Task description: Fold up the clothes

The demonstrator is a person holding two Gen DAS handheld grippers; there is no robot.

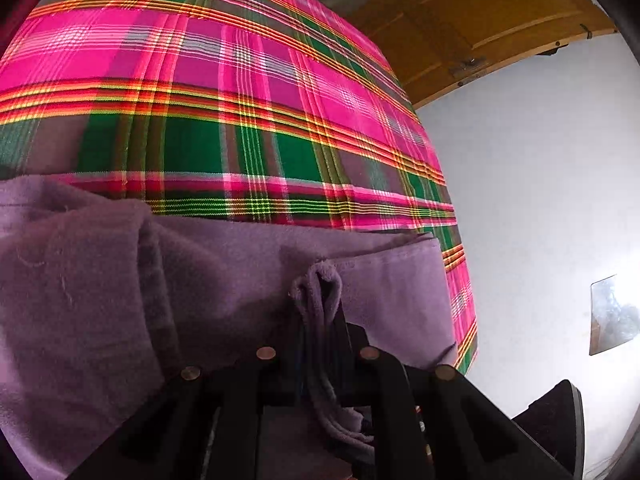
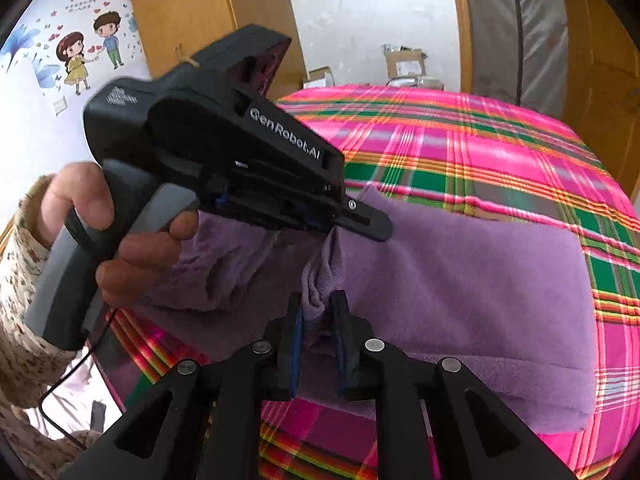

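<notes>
Fleece, purple and soft, is the garment being folded: the purple fleece garment (image 2: 460,280) lies spread across a bed covered by a pink, green and orange plaid blanket (image 2: 460,148), and everything else sits around it. Off its left edge in the right wrist view, a hand (image 2: 132,240) in a speckled knit sleeve (image 2: 16,300) grips the grey handle of the left hand-held gripper (image 2: 336,230), whose black body reaches over the garment's upper left part; its fingers are nearly closed and pinch a raised ridge of the fleece. The left wrist view confirms this from behind: a bunched fold of the purple cloth runs up between the two black fingers of that hand-held gripper and pokes out past the tips, with the rest of the garment lying in thick rolls to the left. At the garment's near edge, just to the right of that pinch, the right hand-held gripper (image 2: 318,308) has its blue-lined fingers drawn close together on another gathered tuft of the same fleece, so both tools hold the cloth close beside each other. Right of the garment the plaid blanket runs bare to the bed's edge. Behind the bed stand a wooden wardrobe (image 2: 208,12), some cardboard boxes (image 2: 404,60) and a wall with cartoon stickers (image 2: 80,56).
</notes>
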